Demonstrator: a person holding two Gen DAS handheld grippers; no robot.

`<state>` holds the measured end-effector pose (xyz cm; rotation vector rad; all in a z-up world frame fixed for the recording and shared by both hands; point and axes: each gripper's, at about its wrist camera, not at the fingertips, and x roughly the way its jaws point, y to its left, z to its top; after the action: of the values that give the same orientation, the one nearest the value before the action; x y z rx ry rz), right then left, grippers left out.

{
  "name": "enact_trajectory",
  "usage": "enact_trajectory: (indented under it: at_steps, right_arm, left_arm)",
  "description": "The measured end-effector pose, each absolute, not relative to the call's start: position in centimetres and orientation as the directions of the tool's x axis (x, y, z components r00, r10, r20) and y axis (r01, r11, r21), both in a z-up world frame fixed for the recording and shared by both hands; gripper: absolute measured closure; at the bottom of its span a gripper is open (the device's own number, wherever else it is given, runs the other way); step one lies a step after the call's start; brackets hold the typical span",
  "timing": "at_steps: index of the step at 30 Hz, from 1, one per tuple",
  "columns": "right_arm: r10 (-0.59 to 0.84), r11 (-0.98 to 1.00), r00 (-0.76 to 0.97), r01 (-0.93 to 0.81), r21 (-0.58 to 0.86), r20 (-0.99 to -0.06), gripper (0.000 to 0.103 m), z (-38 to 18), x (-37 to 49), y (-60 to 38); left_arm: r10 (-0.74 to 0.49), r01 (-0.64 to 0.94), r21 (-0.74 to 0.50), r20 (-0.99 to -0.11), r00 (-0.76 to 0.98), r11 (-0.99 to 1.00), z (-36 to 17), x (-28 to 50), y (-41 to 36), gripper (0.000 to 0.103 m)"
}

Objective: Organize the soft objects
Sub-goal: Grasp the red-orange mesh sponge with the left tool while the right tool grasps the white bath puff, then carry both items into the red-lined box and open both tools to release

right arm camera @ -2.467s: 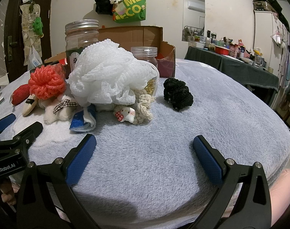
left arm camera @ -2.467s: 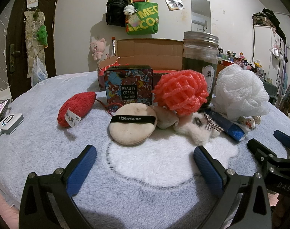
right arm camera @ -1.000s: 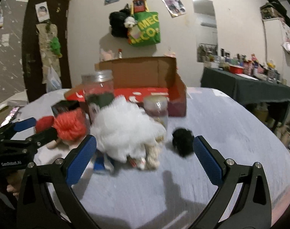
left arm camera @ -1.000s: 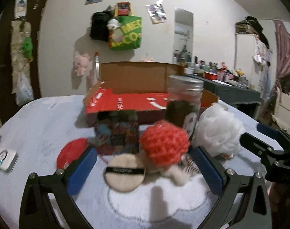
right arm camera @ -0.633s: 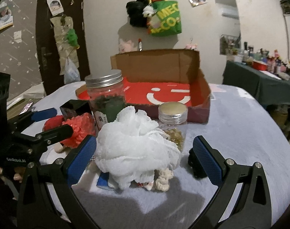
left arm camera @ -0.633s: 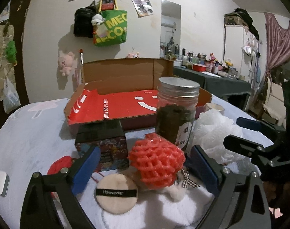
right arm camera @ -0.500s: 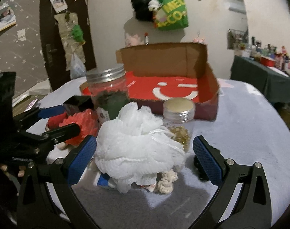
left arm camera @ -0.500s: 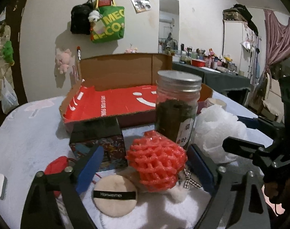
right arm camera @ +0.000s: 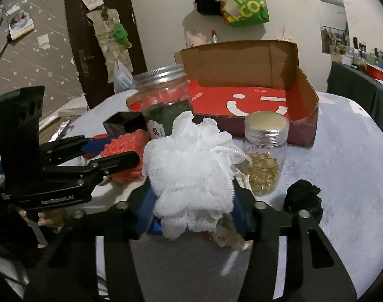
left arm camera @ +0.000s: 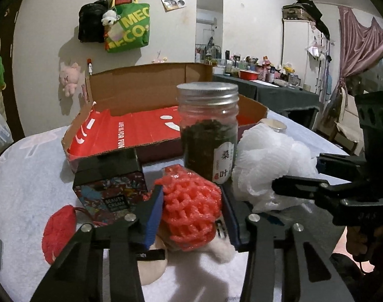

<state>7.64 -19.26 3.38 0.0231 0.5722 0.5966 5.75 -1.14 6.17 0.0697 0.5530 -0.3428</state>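
The red mesh puff [left arm camera: 190, 209] sits just in front of the tall jar [left arm camera: 208, 130] of dark leaves, and the left gripper [left arm camera: 191, 211] has just been closing its jaws onto it, so the blue pads now press its sides. The white mesh puff [right arm camera: 191, 173], just to the right of that jar, is likewise pinched by the right gripper [right arm camera: 191, 211], whose jaws have also just been closing around it. Both puffs seem to rest low on the blanket rather than lifted, so I judge the sorting barely begun: the open cardboard box [left arm camera: 146, 93] behind the jar, with its red lining, holds nothing soft, and the red pouch [left arm camera: 59, 234], the round powder puff [left arm camera: 151, 264] and the black scrunchie [right arm camera: 303, 197] lie around the jar unsorted. The surface is a pale fluffy blanket [left arm camera: 22, 186]; behind the jar a green tote bag [left arm camera: 131, 32] hangs on a white wall, in a dim, cluttered room.
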Motion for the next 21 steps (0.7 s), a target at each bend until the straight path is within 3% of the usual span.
enact_trajectory:
  at_steps: [21]
  right_arm:
    - [0.519, 0.849, 0.769, -0.513, 0.124, -0.373, 0.059, 8.6, 5.1, -21.2]
  left_arm:
    - [-0.321, 0.347, -0.02, -0.434, 0.842, 0.938, 12.0, 4.5, 1.6, 0.059]
